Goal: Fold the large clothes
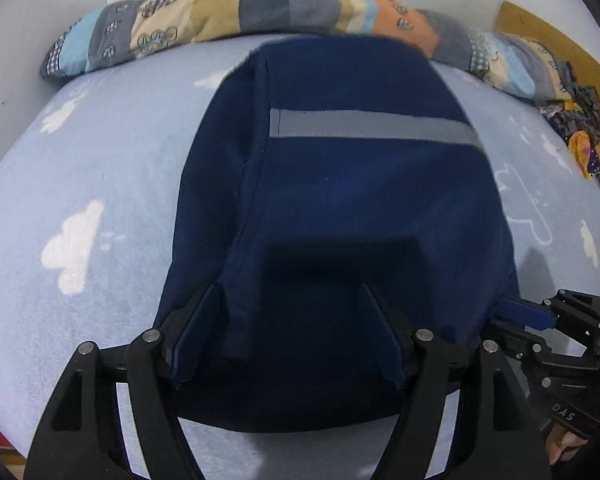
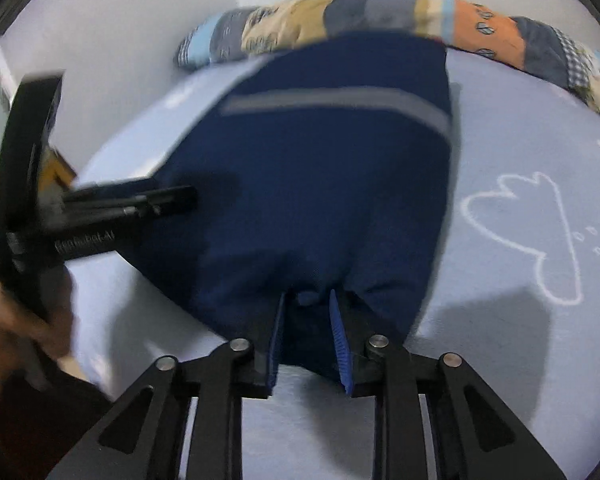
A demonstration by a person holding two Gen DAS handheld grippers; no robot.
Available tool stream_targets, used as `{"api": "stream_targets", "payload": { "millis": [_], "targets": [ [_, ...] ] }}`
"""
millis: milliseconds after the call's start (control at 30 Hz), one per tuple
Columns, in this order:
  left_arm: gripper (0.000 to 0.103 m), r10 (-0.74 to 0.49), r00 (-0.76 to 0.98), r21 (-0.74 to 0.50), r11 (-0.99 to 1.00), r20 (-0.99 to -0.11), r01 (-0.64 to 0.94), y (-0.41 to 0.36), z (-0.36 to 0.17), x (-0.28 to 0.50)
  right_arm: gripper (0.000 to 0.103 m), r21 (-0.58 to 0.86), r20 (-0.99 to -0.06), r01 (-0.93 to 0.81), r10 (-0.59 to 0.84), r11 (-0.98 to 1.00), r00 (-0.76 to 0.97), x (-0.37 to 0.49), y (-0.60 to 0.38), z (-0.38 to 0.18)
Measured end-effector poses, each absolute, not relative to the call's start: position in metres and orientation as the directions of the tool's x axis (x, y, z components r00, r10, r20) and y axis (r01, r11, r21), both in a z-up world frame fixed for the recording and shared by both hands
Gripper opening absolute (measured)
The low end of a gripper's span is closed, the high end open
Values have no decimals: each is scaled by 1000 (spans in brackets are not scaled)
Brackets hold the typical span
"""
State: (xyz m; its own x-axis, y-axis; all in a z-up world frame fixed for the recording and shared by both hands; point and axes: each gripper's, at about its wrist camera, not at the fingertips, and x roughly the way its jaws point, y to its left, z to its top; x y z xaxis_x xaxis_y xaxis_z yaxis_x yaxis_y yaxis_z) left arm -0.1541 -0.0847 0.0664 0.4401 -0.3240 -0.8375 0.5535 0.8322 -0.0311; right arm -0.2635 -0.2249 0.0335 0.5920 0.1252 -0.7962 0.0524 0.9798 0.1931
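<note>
Looking along our right gripper (image 2: pixel 306 312), we see its jaws drawn narrow, clamped on a bunched fold at the near edge of the navy garment (image 2: pixel 320 184), cloth pinched between the blue pads (image 2: pixel 340 336). Our left gripper (image 1: pixel 290 320) stands spread wide over the same near edge, its fingers (image 1: pixel 198 332) lying against the cloth, gripping nothing. The garment, with its grey stripe (image 1: pixel 372 126), lies folded on the cloud-printed sheet (image 1: pixel 100 184), below a patchwork bolster (image 1: pixel 228 12).
</note>
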Motion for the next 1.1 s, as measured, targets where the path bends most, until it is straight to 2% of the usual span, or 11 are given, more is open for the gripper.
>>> {"api": "stream_targets", "payload": {
  "millis": [167, 267, 433, 567, 700, 833, 900, 933, 1000, 1067, 1100],
  "targets": [
    [73, -398, 469, -104, 838, -788, 536, -80, 85, -155, 27, 278, -797, 59, 196, 959, 572, -259, -238, 46],
    [73, -474, 487, -198, 834, -733, 515, -77, 97, -150, 29, 416, -704, 93, 256, 905, 662, -260, -269, 76],
    [73, -492, 481, -265, 845, -726, 464, -87, 94, -127, 35, 356, -706, 181, 137, 917, 695, -217, -307, 119],
    [73, -436, 460, -267, 882, -773, 387, -89, 79, -107, 56, 307, -726, 217, 81, 927, 683, -161, -321, 137],
    [73, -389, 402, -305, 917, -829, 258, -77, 61, -91, 55, 264, -779, 285, 30, 922, 626, -101, -332, 116],
    [74, -364, 405, -282, 927, -839, 249, -80, 60, -92, 56, 217, -858, 350, 7, 911, 514, -59, -349, 69],
    [74, -350, 407, -262, 930, -844, 257, -83, 62, -94, 63, 192, -899, 376, 8, 907, 439, -49, -354, 48],
    [74, -357, 403, -274, 928, -843, 251, -81, 63, -93, 71, 164, -911, 382, -9, 909, 413, -45, -354, 43],
    [74, -376, 394, -301, 923, -839, 240, -76, 64, -91, 69, 153, -918, 394, -17, 906, 395, -41, -353, 47],
    [74, -382, 399, -314, 922, -834, 226, -70, 66, -91, 57, 121, -901, 396, -67, 910, 429, -43, -343, 64],
    [74, -375, 410, -309, 926, -832, 220, -68, 67, -91, 56, 102, -883, 376, -90, 921, 461, -42, -332, 76]
  ]
}}
